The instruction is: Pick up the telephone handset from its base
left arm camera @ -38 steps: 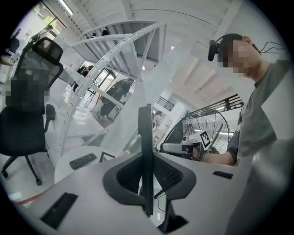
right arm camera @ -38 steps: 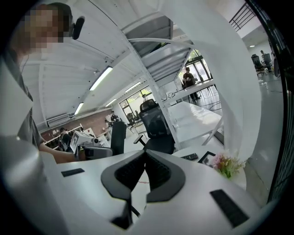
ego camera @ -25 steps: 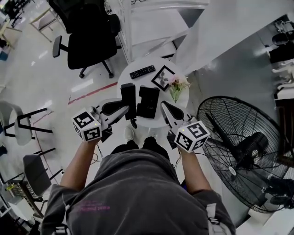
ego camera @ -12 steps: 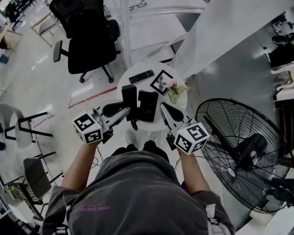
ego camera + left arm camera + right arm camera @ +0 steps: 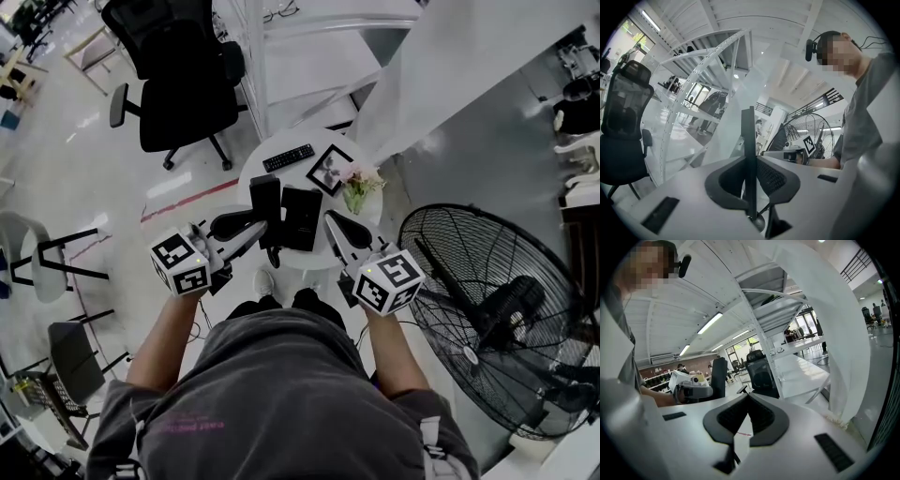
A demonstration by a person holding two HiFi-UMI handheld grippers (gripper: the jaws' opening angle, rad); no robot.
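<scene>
The black telephone handset (image 5: 265, 199) stands on edge beside its black base (image 5: 302, 217) on the round white table (image 5: 274, 174). My left gripper (image 5: 262, 226) is shut on the handset. In the left gripper view the handset (image 5: 748, 133) shows as a thin upright slab pinched between the ribbed pads, with its cord (image 5: 761, 219) hanging below. My right gripper (image 5: 330, 219) hovers at the base's right side, apart from it. Its jaws (image 5: 748, 397) are shut, tips touching, with nothing between them. In the right gripper view the handset (image 5: 719, 376) rises behind the left gripper.
A remote (image 5: 289, 157), a framed picture (image 5: 330, 170) and a vase of flowers (image 5: 361, 185) share the small table. A big standing fan (image 5: 487, 319) is close on the right. A black office chair (image 5: 178, 80) stands beyond the table on the left.
</scene>
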